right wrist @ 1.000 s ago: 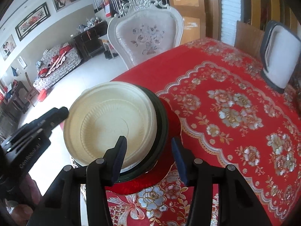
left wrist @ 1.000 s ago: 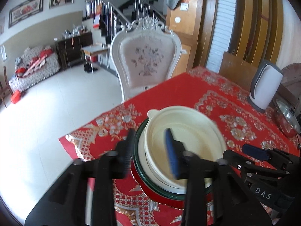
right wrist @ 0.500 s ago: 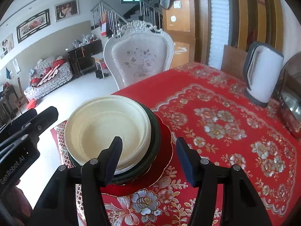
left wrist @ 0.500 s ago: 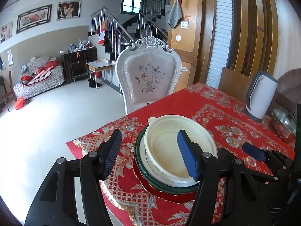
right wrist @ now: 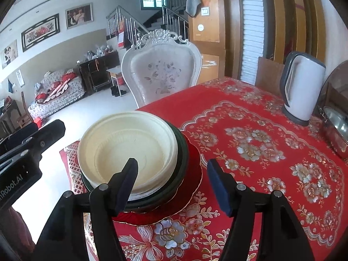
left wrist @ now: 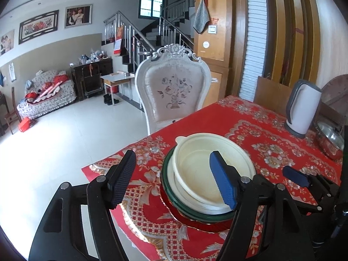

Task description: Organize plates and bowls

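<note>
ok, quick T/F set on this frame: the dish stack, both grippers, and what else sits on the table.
1. The cream bowl sits on top of the stack. True.
2. The left gripper is clamped on the bowl's rim. False: nothing is between its pads and they touch nothing.
3. The red plate is the bottom of the stack, under the green-rimmed dish. True.
4. The kettle lies tipped over. False: it stands upright at the table's far side.
5. The right gripper holds a plate. False: its jaws are opening, with nothing between them.
</note>
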{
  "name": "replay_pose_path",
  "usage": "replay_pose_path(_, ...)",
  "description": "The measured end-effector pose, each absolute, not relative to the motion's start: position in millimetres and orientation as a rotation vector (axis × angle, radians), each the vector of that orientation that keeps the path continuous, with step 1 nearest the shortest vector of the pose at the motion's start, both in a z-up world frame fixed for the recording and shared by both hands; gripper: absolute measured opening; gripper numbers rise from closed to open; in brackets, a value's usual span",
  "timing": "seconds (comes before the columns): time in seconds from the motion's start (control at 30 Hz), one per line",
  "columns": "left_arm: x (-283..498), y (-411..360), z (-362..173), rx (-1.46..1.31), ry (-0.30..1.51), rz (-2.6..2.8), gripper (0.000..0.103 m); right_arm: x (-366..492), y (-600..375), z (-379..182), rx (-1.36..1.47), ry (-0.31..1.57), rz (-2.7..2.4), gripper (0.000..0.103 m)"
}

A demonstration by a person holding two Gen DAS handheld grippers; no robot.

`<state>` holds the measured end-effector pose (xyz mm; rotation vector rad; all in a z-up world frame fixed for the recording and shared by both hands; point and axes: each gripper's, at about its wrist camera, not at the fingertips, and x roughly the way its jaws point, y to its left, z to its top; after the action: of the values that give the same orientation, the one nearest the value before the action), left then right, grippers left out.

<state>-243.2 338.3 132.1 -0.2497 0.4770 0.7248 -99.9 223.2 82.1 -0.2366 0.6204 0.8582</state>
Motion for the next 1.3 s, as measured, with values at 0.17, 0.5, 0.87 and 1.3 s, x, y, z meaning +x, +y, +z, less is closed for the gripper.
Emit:
replay_pose_path(0.17, -244, 338, 132, -0.237, 0.472, 0.718, 0.071, -102, 224, 83, -0.238, 0.616, 0.858, 0.066)
replay_pose_path(0.5, -240, 336, 131, -0.223, 0.492, 0.696, 0.071, -102, 226, 79, -0.242, 0.630, 0.867, 0.066)
replay_pose_path(0.87, -242, 327, 131, -0.220, 0.490, 0.669, 0.071, -106, 226, 77, -0.255, 0.642, 0.869, 0.066)
replay_pose_path(1.3, -240, 312, 121, -0.205, 0.517, 0.632, 0.071, -110, 213, 75, -0.259, 0.645, 0.836, 0.066)
